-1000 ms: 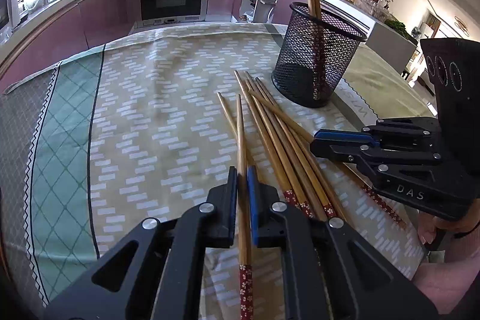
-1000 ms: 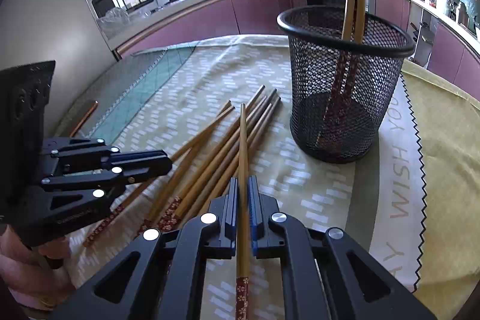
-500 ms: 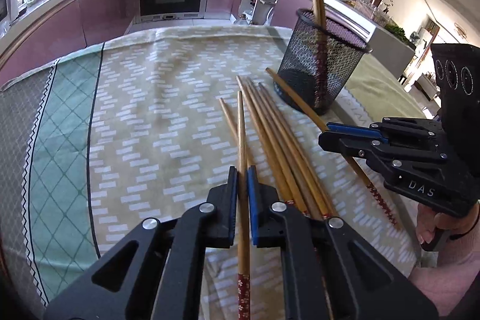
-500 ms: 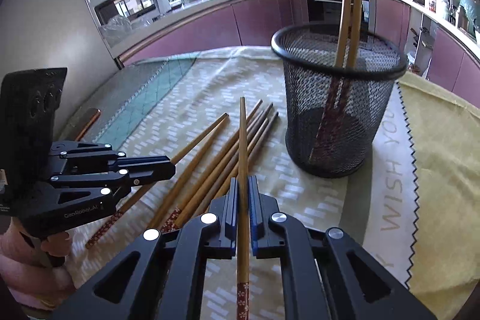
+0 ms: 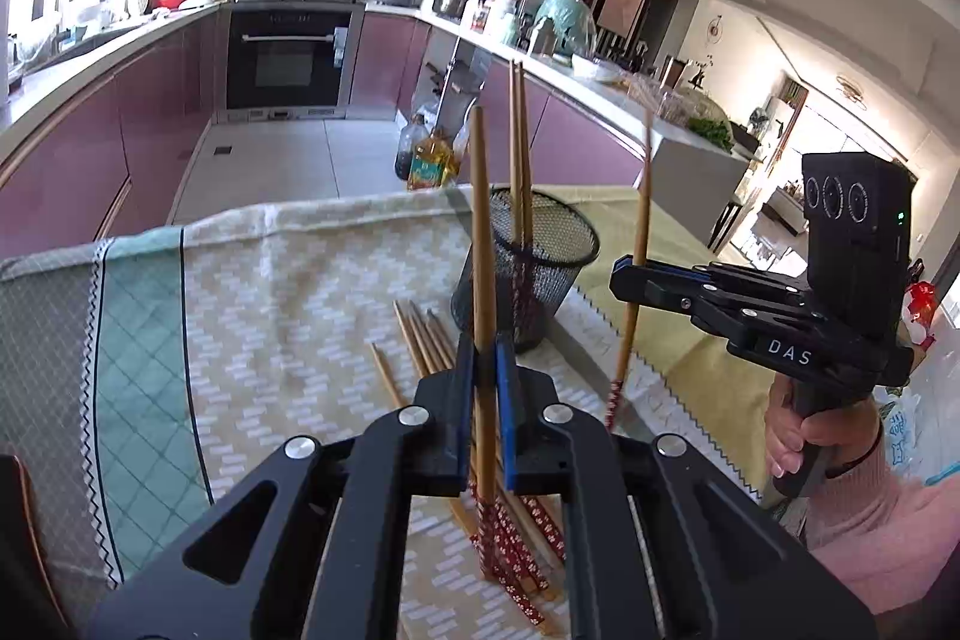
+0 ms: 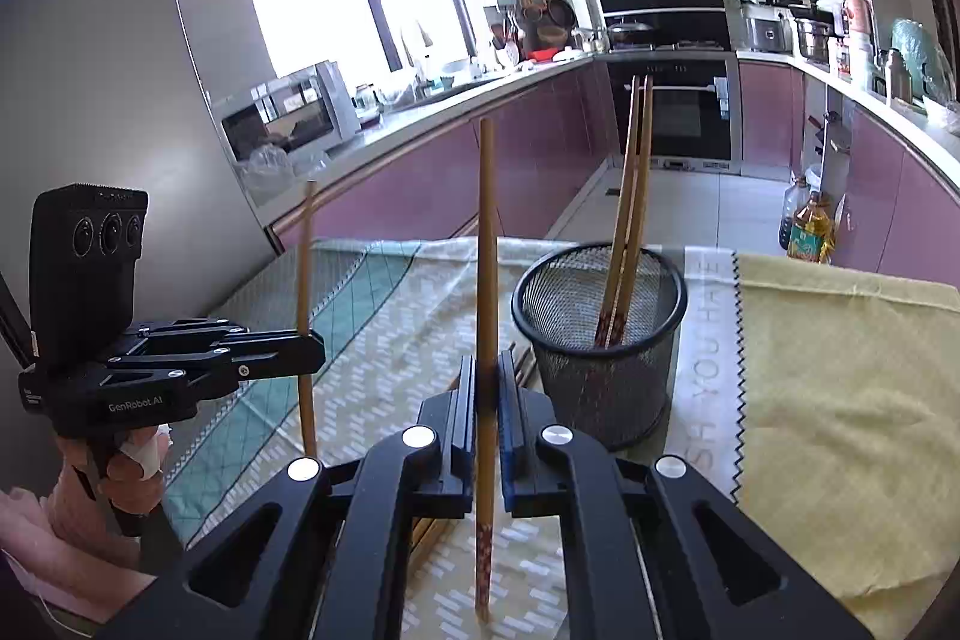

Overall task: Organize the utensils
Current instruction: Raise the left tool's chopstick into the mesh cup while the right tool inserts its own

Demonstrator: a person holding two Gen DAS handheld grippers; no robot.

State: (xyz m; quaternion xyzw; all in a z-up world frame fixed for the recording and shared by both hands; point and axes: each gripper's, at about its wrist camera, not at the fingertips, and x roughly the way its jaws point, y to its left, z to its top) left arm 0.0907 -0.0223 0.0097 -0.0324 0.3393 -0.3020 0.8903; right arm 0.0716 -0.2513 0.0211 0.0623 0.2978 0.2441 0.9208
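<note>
My left gripper (image 5: 483, 346) is shut on a bamboo chopstick (image 5: 482, 232) and holds it upright above the table. My right gripper (image 6: 487, 370) is shut on another chopstick (image 6: 486, 250), also upright, red patterned end down. Each gripper shows in the other's view: the right one (image 5: 627, 274) beside the black mesh holder (image 5: 528, 268), the left one (image 6: 312, 346) at the left. The holder (image 6: 600, 334) has two chopsticks (image 6: 630, 196) standing in it. Several loose chopsticks (image 5: 420, 340) lie on the tablecloth below my left gripper.
The table carries a patterned cloth (image 5: 270, 292) with a green band at the left and a yellow cloth (image 6: 840, 370) at the right. Beyond the table's far edge are the kitchen floor, oil bottles (image 5: 429, 160), an oven and purple cabinets.
Both grippers have lifted their chopsticks off the table and tilted them from lying flat to upright. The views have swung up from the table toward the kitchen.
</note>
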